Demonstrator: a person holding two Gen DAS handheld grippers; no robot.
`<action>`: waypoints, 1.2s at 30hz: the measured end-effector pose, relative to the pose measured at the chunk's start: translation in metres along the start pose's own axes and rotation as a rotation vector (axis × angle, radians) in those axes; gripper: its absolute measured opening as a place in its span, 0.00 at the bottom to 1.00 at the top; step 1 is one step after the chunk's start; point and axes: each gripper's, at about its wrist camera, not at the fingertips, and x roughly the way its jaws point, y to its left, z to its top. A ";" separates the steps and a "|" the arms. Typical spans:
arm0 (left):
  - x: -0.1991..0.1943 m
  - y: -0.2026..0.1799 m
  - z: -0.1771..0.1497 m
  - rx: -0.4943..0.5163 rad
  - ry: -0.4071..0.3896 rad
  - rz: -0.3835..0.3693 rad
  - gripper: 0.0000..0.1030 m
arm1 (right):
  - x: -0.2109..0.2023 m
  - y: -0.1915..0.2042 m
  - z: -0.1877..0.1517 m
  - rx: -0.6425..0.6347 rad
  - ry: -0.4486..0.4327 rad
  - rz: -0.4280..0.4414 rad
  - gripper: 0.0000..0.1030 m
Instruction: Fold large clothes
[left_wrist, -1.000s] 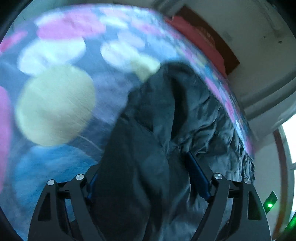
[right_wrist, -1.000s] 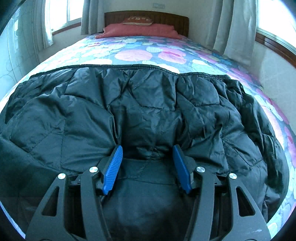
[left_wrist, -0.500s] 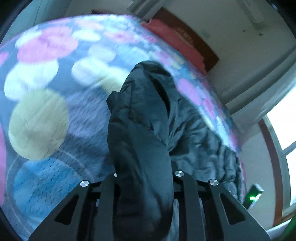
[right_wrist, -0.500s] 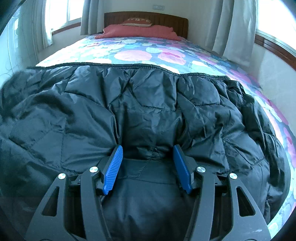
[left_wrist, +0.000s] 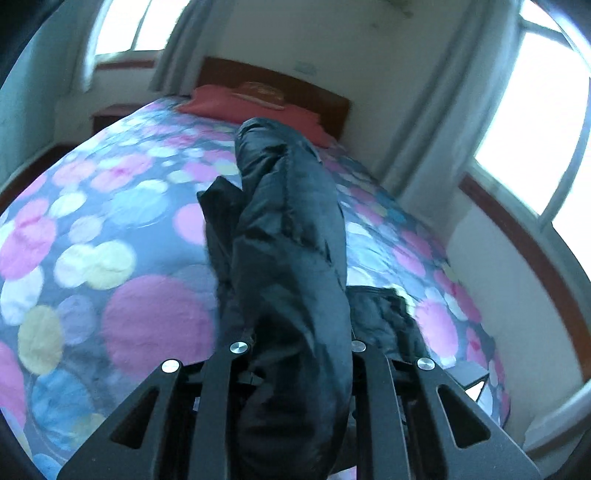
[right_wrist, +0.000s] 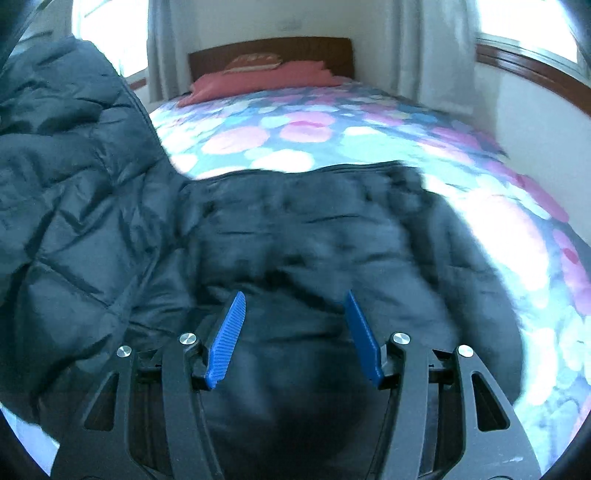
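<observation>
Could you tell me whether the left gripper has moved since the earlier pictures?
Yes. The left gripper, shut on the black quilted jacket, has swung up toward the red pillow.

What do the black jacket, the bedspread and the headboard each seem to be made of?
Jacket: probably padded synthetic shell; quilt lines, slight sheen.
Bedspread: looks like soft printed fabric, matte, coloured circles.
Headboard: likely wood, dark brown, smooth.

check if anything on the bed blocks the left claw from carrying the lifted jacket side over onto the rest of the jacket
Nothing visible does. The left claw is shut on a raised fold of the black jacket, and the jacket body under the open right claw has only bare bedspread around it.
</observation>
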 end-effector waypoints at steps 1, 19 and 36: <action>0.009 -0.020 -0.002 0.028 0.010 -0.010 0.18 | -0.004 -0.013 0.000 0.014 -0.004 -0.012 0.54; 0.162 -0.146 -0.100 0.262 0.184 0.034 0.18 | -0.038 -0.149 -0.034 0.169 0.020 -0.174 0.56; 0.046 -0.131 -0.077 0.236 0.024 -0.090 0.66 | -0.068 -0.107 -0.009 0.115 -0.044 -0.113 0.57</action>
